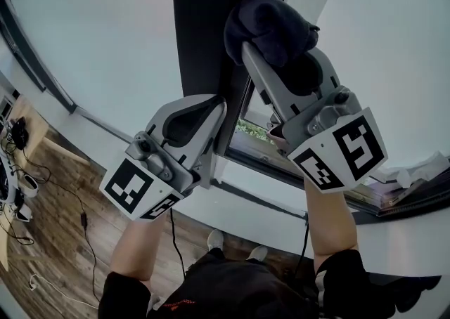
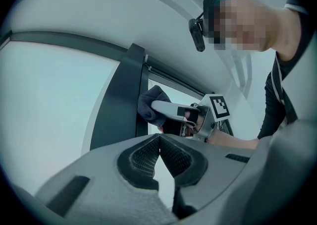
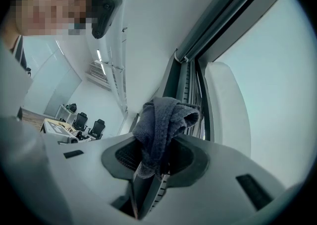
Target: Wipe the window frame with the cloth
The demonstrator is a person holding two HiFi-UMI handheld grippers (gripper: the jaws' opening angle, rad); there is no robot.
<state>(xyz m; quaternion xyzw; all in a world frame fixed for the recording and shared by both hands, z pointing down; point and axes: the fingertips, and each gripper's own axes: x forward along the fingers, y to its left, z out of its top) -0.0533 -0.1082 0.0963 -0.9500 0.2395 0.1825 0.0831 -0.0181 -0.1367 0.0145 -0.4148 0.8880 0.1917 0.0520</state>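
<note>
A dark grey cloth [image 1: 271, 24] is bunched in my right gripper [image 1: 247, 49], which is shut on it and holds it against the dark upright window frame [image 1: 200, 29] near its right edge. In the right gripper view the cloth [image 3: 161, 127] sticks up out of the jaws, beside the frame's tracks [image 3: 190, 83]. My left gripper [image 1: 216, 105] sits lower and to the left, its tips at the same dark frame, shut with nothing between them. The left gripper view shows its jaws meeting at the tips [image 2: 159, 140], with the frame [image 2: 121, 105], the cloth [image 2: 150, 102] and the right gripper [image 2: 168, 110] beyond.
Large window panes lie on both sides of the frame. A white sill [image 1: 260, 202] runs below, with crumpled white material [image 1: 422, 170] on a ledge at the right. Wooden floor with cables [image 1: 63, 191] is at the lower left. Office chairs [image 3: 89, 120] stand far off.
</note>
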